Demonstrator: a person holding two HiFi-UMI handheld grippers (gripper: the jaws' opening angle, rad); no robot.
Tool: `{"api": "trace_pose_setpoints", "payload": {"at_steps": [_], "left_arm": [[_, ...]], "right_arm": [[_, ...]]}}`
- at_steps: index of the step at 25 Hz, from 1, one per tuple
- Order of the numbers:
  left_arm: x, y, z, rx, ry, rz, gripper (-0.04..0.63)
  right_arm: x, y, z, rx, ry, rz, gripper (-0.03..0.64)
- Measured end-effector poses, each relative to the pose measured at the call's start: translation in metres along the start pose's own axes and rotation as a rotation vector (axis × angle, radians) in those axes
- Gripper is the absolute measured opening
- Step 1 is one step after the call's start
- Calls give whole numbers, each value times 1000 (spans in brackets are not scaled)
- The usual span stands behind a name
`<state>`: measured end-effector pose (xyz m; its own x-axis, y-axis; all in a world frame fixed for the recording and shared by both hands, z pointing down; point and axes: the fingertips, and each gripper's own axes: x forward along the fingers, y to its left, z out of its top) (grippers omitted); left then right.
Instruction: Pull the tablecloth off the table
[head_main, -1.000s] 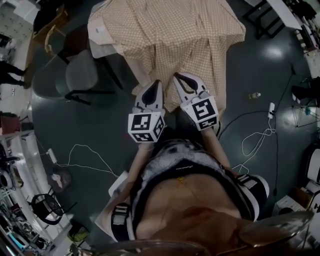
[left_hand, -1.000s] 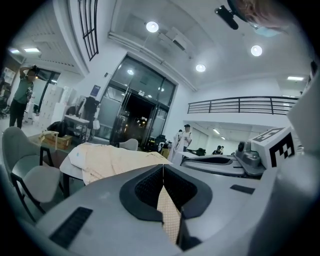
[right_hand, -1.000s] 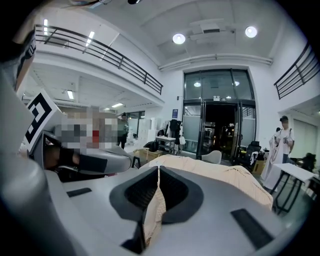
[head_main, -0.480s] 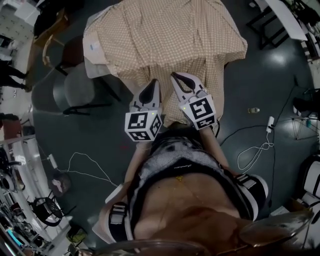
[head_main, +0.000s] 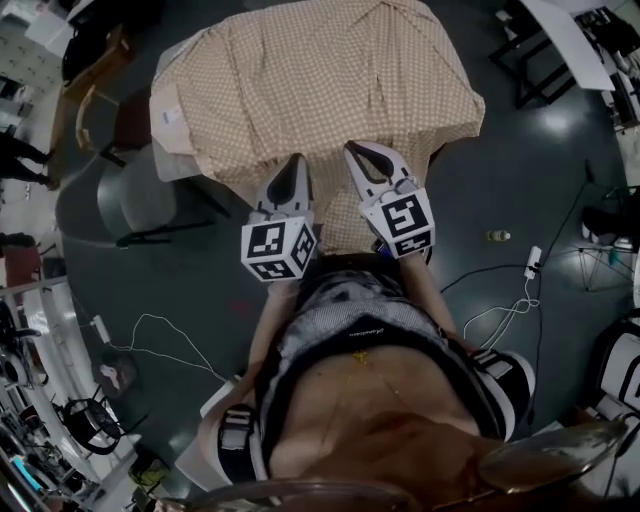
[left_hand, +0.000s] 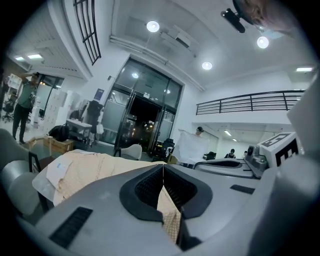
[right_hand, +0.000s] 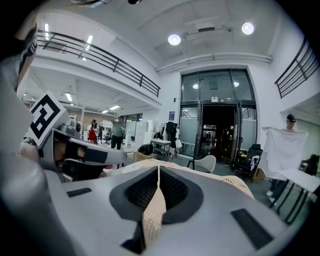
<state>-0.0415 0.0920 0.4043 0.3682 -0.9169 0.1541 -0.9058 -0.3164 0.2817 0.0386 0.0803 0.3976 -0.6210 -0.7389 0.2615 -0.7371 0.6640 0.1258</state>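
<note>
The tablecloth (head_main: 320, 80) is pinched at its near edge by the closed left gripper (head_main: 296, 165) and right gripper (head_main: 357, 152) at frame centre; the pull-off is judged under way, further drawing toward the bottom being needed.

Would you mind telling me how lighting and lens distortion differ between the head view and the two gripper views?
Head view: dim, dark floor, only the tablecloth reads clearly, edges curved. Left gripper view: bright, ceiling lights flare, corners vignetted. Right gripper view: equally bright, balcony railing bowed by the fisheye.

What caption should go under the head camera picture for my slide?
The left gripper and the right gripper pinch the near edge of the checked tablecloth.
</note>
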Motion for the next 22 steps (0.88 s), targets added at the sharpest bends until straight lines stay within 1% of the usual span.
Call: {"api": "trace_pose_setpoints", "payload": {"at_steps": [5, 7, 9, 15, 19, 22], "left_arm": [[10, 22, 5, -17, -1, 55, 9], [15, 33, 6, -27, 2, 62, 9], [22, 43, 9, -29, 9, 51, 9], [63, 70, 20, -26, 34, -42, 9], [94, 78, 30, -11, 56, -124, 9], [115, 88, 34, -10, 69, -168, 9]], "right_arm": [[14, -18, -2, 9, 8, -5, 66], [25, -19, -1, 11, 13, -4, 66], [38, -18, 2, 12, 18, -10, 65], [84, -22, 9, 27, 36, -62, 66], [113, -34, 18, 26, 46, -105, 64], [136, -44, 21, 29, 55, -131, 65]]}}
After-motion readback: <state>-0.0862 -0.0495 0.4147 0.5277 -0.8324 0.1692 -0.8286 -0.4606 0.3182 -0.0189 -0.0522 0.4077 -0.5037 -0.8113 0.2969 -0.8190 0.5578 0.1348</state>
